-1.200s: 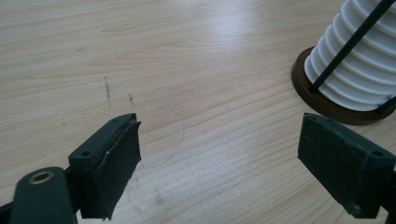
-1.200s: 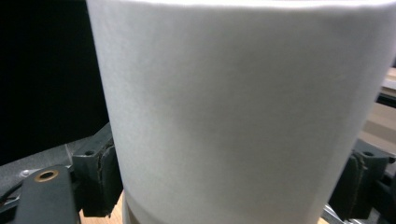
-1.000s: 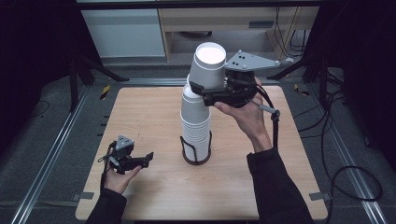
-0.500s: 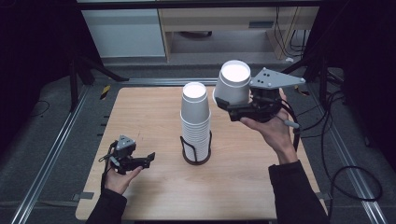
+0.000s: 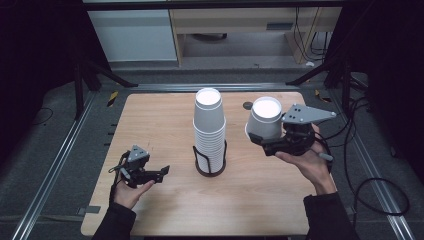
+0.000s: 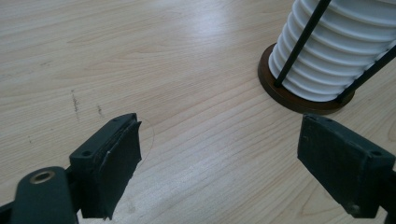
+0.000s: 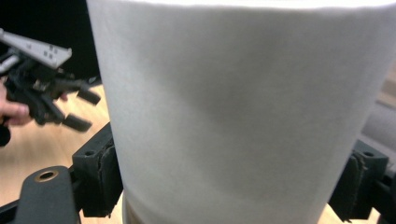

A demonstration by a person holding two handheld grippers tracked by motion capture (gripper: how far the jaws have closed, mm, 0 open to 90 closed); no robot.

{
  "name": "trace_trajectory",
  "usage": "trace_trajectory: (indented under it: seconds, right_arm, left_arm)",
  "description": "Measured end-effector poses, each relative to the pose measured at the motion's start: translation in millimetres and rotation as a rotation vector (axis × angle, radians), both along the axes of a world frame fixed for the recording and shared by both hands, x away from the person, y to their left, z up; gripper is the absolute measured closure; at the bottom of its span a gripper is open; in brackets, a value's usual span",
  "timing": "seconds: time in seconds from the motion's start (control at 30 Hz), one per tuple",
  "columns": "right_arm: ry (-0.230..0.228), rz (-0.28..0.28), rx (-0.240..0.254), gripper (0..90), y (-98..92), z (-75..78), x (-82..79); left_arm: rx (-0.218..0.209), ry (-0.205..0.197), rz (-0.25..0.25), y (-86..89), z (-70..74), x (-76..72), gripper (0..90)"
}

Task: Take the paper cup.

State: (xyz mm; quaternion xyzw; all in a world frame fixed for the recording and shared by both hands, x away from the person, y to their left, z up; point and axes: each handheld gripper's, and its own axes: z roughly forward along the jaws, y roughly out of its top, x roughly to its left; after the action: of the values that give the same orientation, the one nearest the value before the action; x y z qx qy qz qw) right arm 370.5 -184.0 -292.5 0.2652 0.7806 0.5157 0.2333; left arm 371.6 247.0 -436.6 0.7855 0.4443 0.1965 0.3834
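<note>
Right gripper [image 5: 272, 145], clamped on a cup [image 5: 265, 119], has carried it right of the stack [image 5: 209, 131] at frame centre; next, setting down. Left gripper [image 5: 159, 173] waits wide open, empty.

A light wooden tabletop [image 5: 150, 120] with rounded corners fills the middle of the high view. A small dark round mark [image 5: 248, 105] sits on it toward 1 o'clock. Metal rails [image 5: 55, 165] run along the tabletop's 9 o'clock and 3 o'clock sides over a grey floor [image 5: 30, 150]. Black cables [image 5: 372, 185] loop on the floor at 4 o'clock. At 12 o'clock, beyond the tabletop, stands a pale cabinet [image 5: 132, 35] beside a wooden shelf unit [image 5: 235, 25].
</note>
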Motion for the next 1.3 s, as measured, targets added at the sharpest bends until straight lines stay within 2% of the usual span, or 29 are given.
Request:
trace_trajectory:
  seconds: [0.07, 0.13, 0.17, 0.2, 0.3, 0.33, 0.43, 0.53, 0.97, 1.07, 1.3]
  right_arm:
    - [0.006, 0.002, -0.003, 15.5, -0.9, -3.7, -0.3]
    - [0.038, 0.009, -0.013, 15.5, -4.0, -19.8, -0.8]
    - [0.038, 0.009, -0.013, 15.5, -4.0, -19.8, -0.8]
    - [0.058, 0.016, -0.019, 15.5, -5.2, -29.1, -0.6]
    - [0.075, 0.028, -0.028, 15.5, -5.7, -37.1, -0.6]
    - [0.091, 0.045, -0.039, 15.5, -5.7, -44.8, -1.0]
    - [0.102, 0.059, -0.049, 15.5, -5.1, -50.4, -1.2]
    - [0.123, 0.103, -0.064, 15.4, -2.8, -62.3, -2.4]
    - [0.176, 0.203, -0.116, 15.3, 9.4, -93.1, -1.0]
    - [0.182, 0.207, -0.127, 15.3, 11.6, -96.7, -0.5]
    - [0.205, 0.275, -0.165, 15.4, 25.0, -108.4, -0.7]
  left_arm:
    - [-0.001, 0.000, -0.005, -0.8, 0.4, -0.3, 12.7]
    - [0.001, -0.002, -0.016, -2.4, 1.9, -1.1, 12.6]
    - [0.001, -0.002, -0.016, -2.4, 1.9, -1.1, 12.6]
    - [0.001, -0.002, -0.027, -3.6, 2.8, -1.7, 12.6]
    - [0.006, -0.002, -0.043, -5.2, 3.8, -2.5, 12.6]
    - [0.006, -0.001, -0.053, -6.9, 4.5, -3.2, 12.5]
    - [0.014, 0.000, -0.077, -9.4, 6.5, -4.4, 12.5]
    - [0.011, 0.003, -0.111, -12.4, 9.4, -6.4, 12.4]
    - [0.001, -0.012, -0.194, -22.4, 21.6, -14.4, 12.4]
    - [0.003, -0.015, -0.212, -25.3, 24.0, -16.2, 12.4]
    - [-0.003, -0.019, -0.262, -35.3, 31.2, -20.9, 12.5]
